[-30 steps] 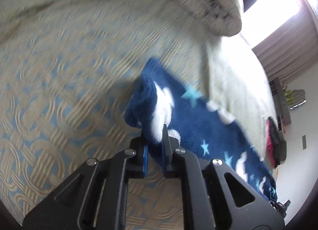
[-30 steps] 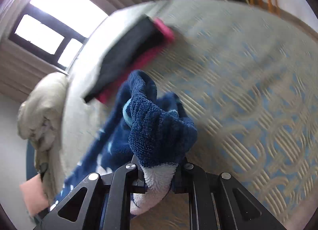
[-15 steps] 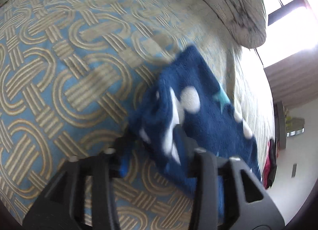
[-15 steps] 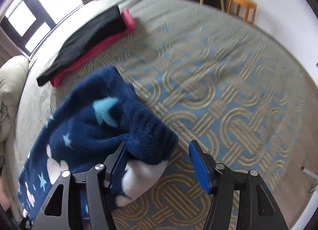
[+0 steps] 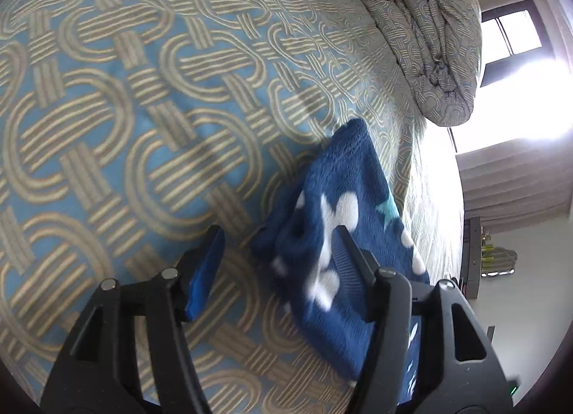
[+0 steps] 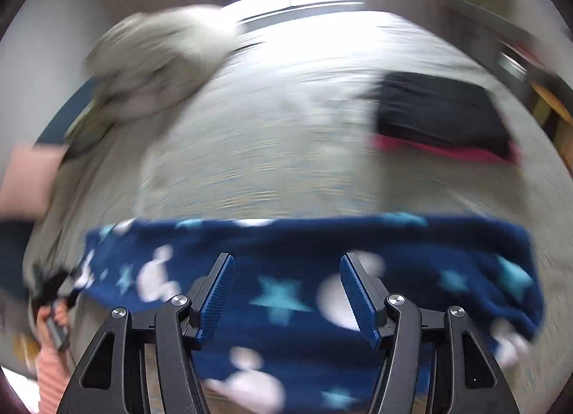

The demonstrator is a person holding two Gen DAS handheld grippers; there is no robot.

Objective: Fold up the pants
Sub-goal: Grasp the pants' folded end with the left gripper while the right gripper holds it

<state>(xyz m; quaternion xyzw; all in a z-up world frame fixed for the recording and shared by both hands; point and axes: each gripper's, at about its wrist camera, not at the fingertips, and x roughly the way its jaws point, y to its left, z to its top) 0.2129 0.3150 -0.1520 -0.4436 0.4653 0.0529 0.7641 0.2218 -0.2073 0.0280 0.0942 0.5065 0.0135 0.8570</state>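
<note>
**Fleece pants, both ends let go**

Pants (image 5: 343, 220) lie flat on the bed (image 5: 143, 92). Left gripper (image 5: 277, 256): jaws opening, cloth edge between, unpinched. Right gripper (image 6: 286, 292): jaws apart, empty. I judge them soft, light, floppy; pinch hem corners.

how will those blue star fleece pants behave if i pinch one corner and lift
The pants look like thick plush fleece lying in soft folds on the bedspread, so they would probably droop limply and unfold. The fuzzy pile should grip well and is unlikely to slip.
</note>
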